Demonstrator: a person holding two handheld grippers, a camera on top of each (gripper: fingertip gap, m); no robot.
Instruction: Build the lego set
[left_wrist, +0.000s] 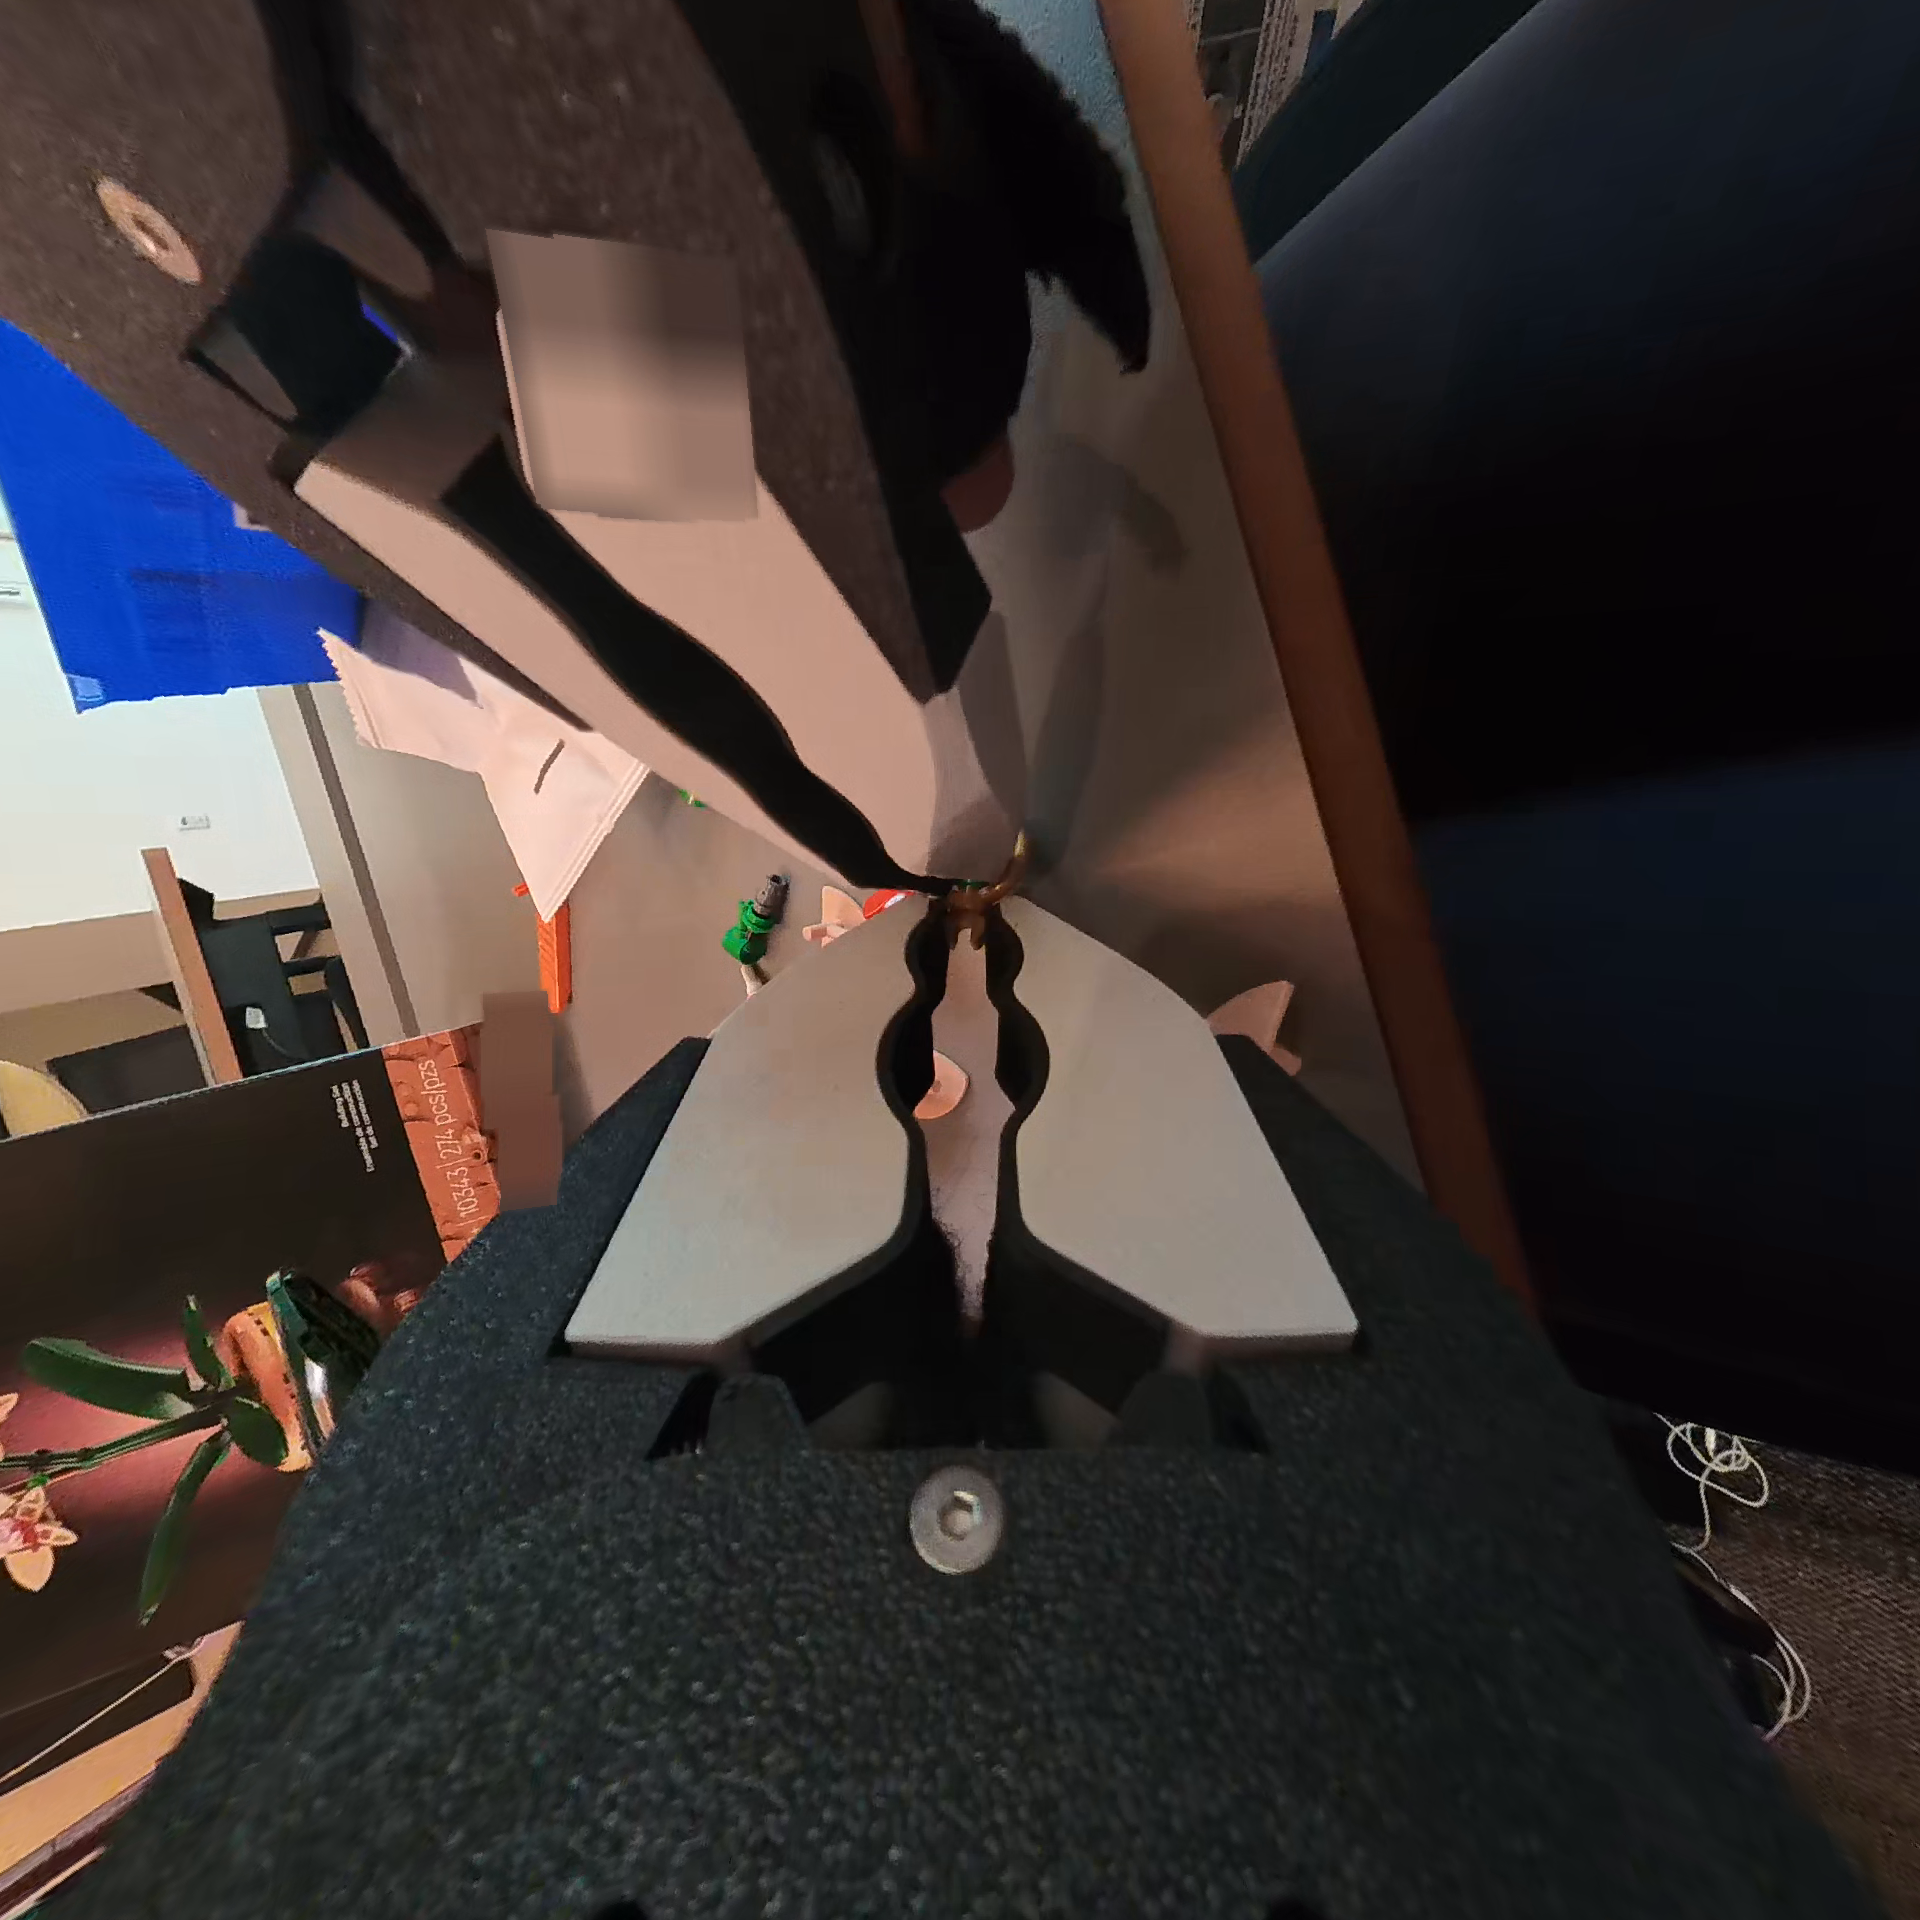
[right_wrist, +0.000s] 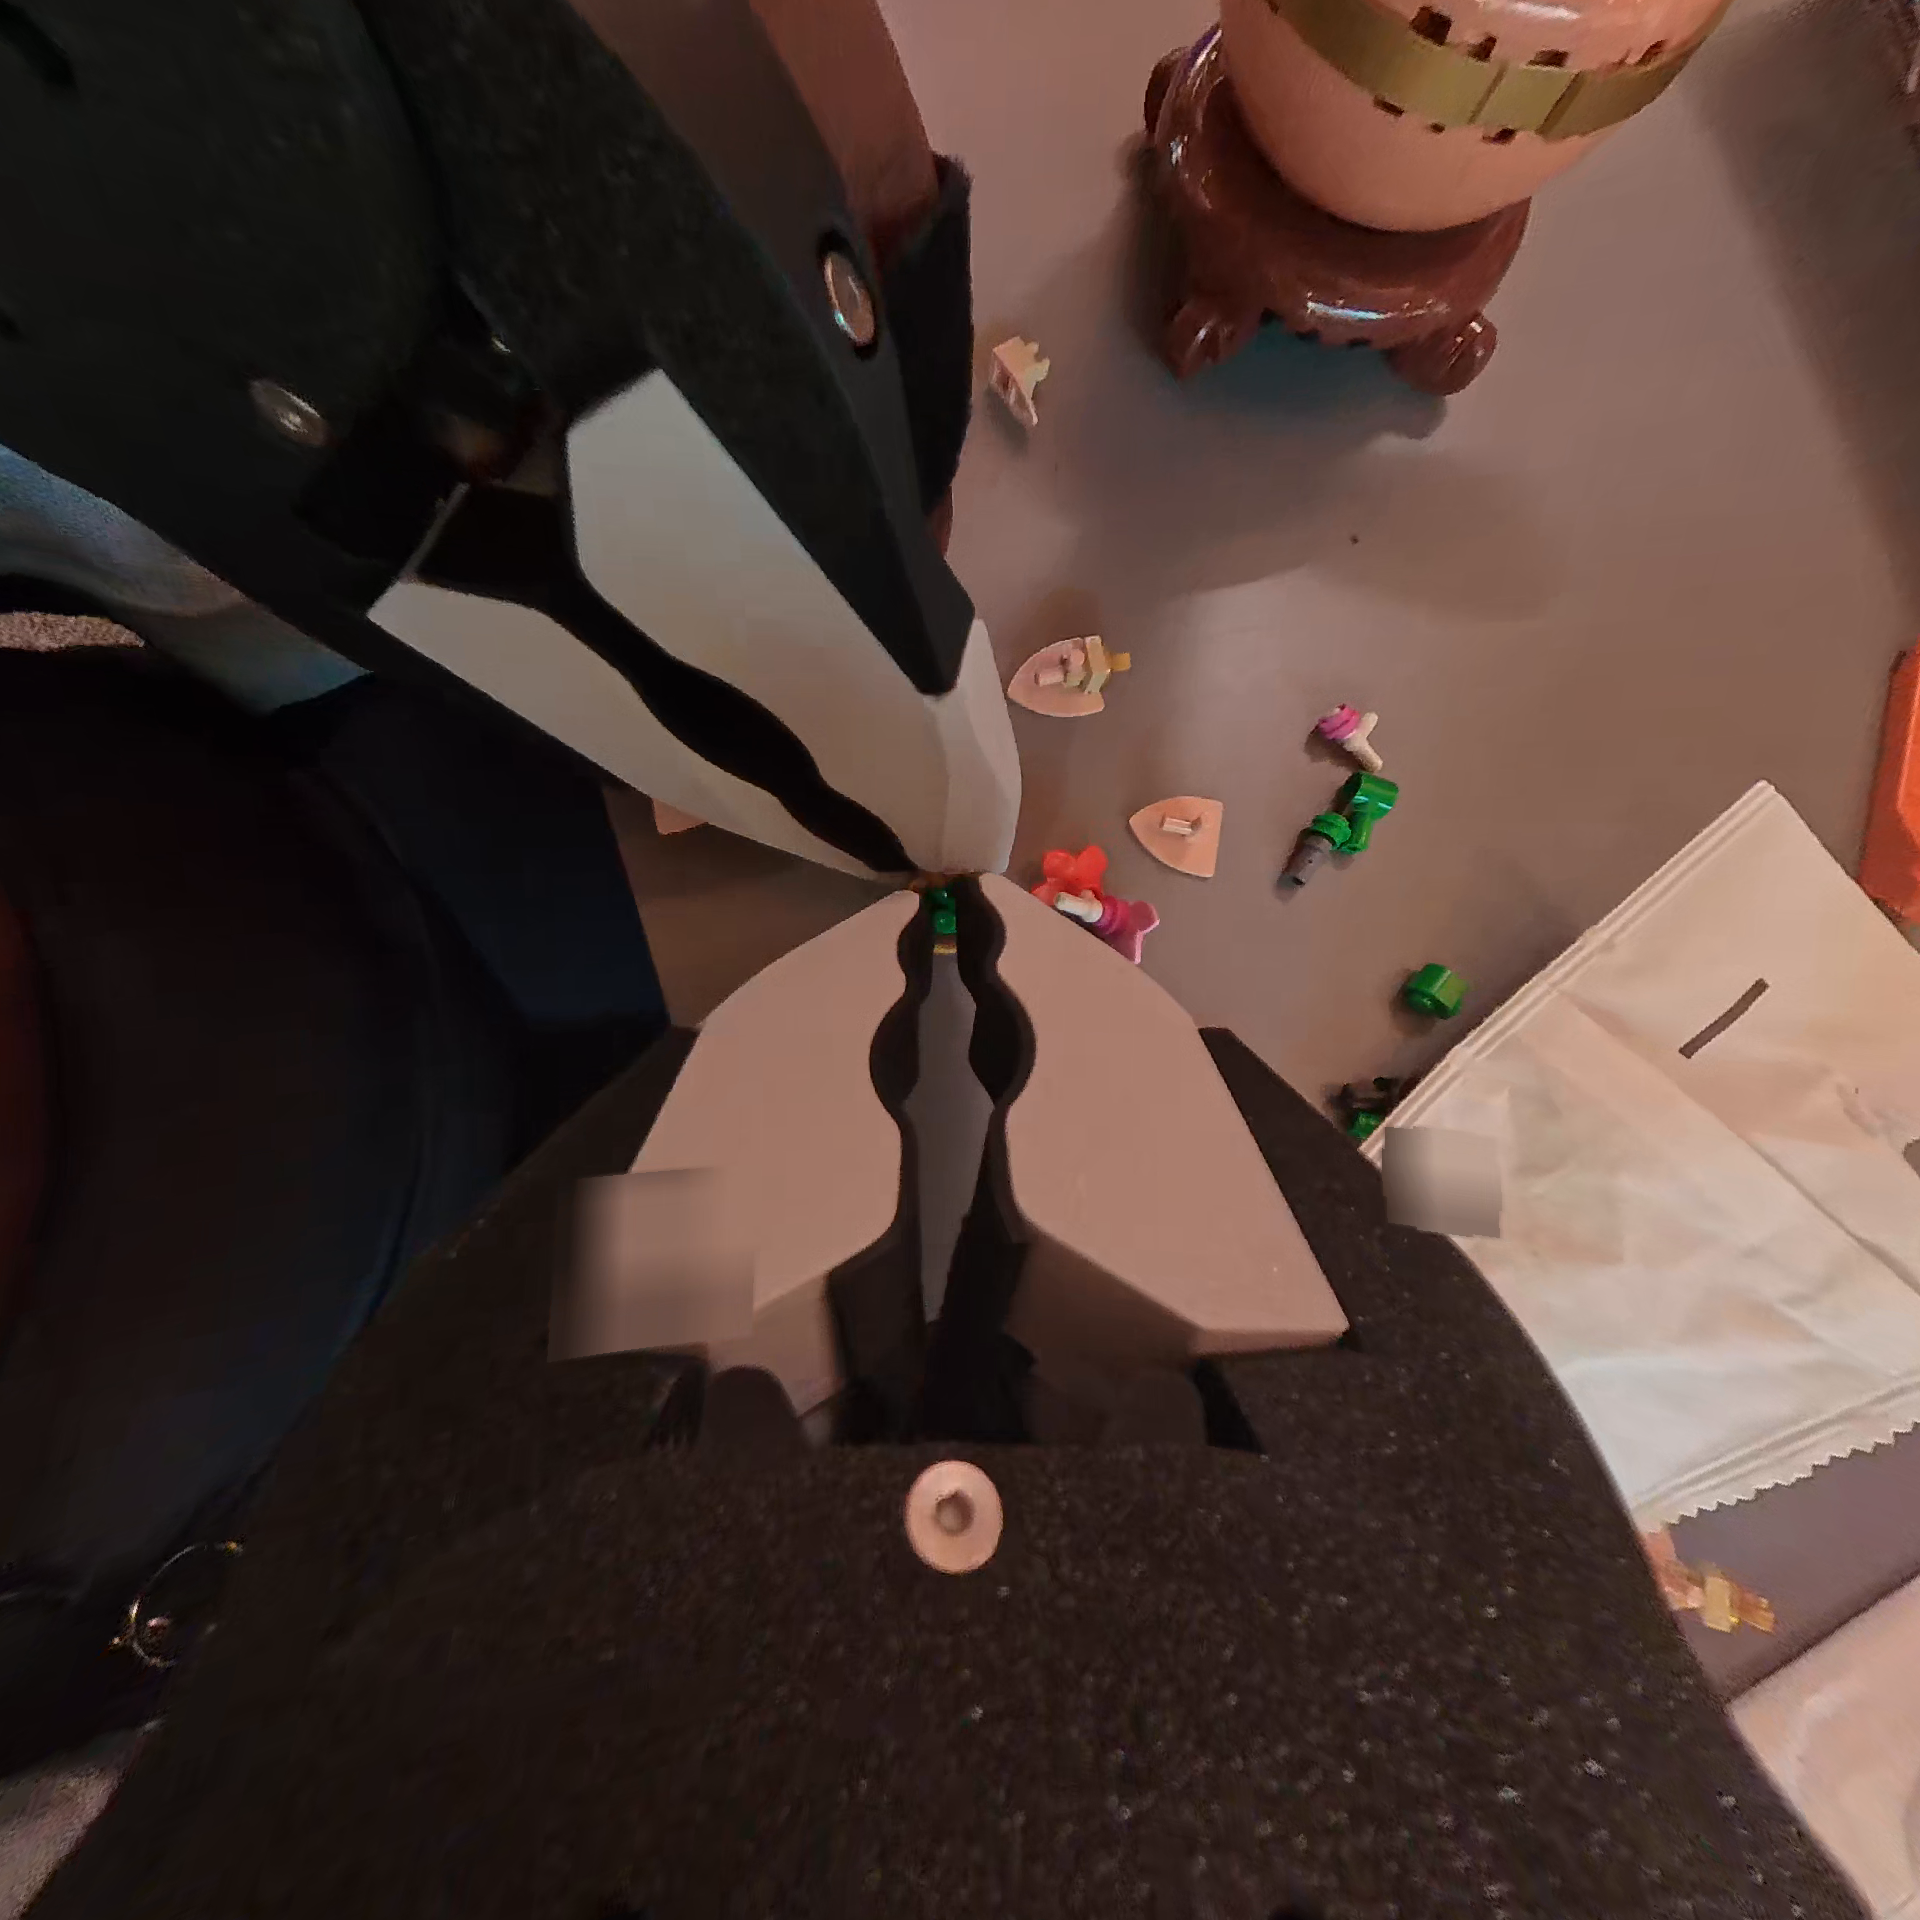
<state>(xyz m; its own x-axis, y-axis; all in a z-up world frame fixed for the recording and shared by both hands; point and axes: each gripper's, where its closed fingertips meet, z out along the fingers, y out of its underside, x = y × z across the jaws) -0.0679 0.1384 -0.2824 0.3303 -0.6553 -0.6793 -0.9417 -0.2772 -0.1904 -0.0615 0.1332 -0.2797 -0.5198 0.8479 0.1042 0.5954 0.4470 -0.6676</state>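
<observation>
My left gripper (left_wrist: 964, 923) is shut on a tiny brown piece (left_wrist: 970, 910) with a small ring at its end. My right gripper (right_wrist: 948, 920) is shut on a tiny green piece (right_wrist: 942, 904). The two grippers meet tip to tip above the grey table (right_wrist: 1558, 623), and the brown and green pieces touch there. In the left wrist view the right gripper (left_wrist: 923, 881) comes in from the upper left. In the right wrist view the left gripper (right_wrist: 933, 869) comes in from the upper left. Most of both pieces is hidden between the fingertips.
A built brown and pink pot (right_wrist: 1434, 156) stands at the back. Loose parts lie on the table: pale petals (right_wrist: 1179, 831), a red and pink flower (right_wrist: 1091, 894), a green stem piece (right_wrist: 1345, 821). A white paper bag (right_wrist: 1662, 1195), an orange tool (left_wrist: 556, 956) and the set's box (left_wrist: 208, 1247) lie alongside.
</observation>
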